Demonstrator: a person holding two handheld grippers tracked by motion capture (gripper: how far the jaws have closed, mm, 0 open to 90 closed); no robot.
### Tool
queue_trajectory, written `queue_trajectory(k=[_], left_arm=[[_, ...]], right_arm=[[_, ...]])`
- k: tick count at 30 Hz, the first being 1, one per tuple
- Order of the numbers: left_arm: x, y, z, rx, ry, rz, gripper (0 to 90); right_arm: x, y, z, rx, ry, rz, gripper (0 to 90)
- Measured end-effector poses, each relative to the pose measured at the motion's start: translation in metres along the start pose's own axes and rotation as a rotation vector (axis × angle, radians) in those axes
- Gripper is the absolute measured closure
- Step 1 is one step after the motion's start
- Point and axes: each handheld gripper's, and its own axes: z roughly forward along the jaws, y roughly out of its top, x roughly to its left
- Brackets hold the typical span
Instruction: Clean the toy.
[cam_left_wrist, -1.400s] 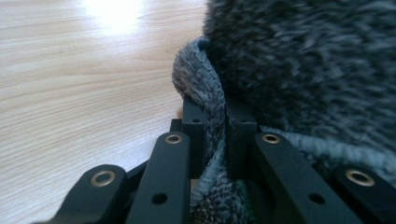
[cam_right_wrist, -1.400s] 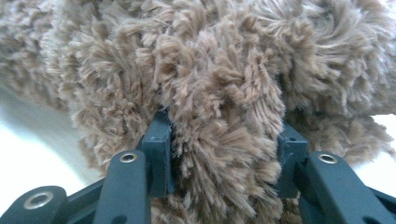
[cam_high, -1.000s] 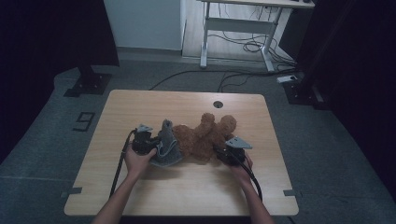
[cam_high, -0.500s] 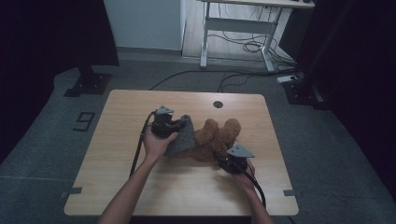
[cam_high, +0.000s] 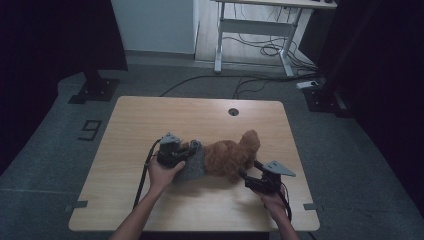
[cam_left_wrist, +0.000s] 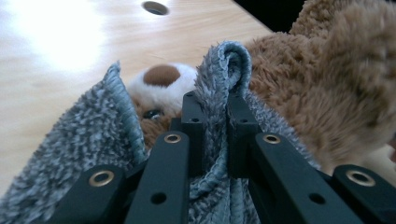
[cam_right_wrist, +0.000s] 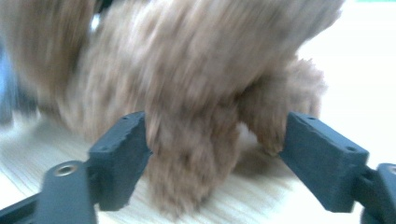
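Note:
A brown teddy bear lies on its side in the middle of the wooden table. A fluffy grey cloth covers its head end. In the left gripper view the bear's white muzzle peeks out under the grey cloth. My left gripper is shut on a raised fold of the cloth. My right gripper sits at the bear's front right. Its jaws have just been opening and stand wide apart around a furry limb, which the pads do not press.
A round cable hole is in the table's far edge. Bare wood lies on the left half and along the front. Beyond the table stand a white desk frame and loose cables on the floor.
The left gripper carried the cloth right over the bear's head. The right gripper's jaws spread and it drew back toward the front right, off the bear.

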Motion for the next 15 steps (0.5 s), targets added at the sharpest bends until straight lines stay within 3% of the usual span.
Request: queue_trajectory(k=[3, 7, 12, 15], left_arm=[[-0.004, -0.015, -0.009, -0.012, -0.042, -0.003, 80.1], [-0.008, -0.03, -0.017, -0.008, -0.076, -0.01, 80.3], [-0.011, -0.041, -0.018, -0.002, -0.085, -0.004, 80.4], [-0.018, -0.043, -0.011, 0.001, -0.064, 0.034, 80.6]], right_arm=[[0.001, 0.01, -0.005, -0.022, 0.035, 0.046, 15.5], [0.013, 0.013, 0.008, 0.001, 0.065, 0.024, 14.8], [0.021, 0.006, 0.014, -0.01, 0.094, -0.002, 44.4], [0.022, -0.002, 0.015, 0.014, 0.044, -0.041, 54.7]])
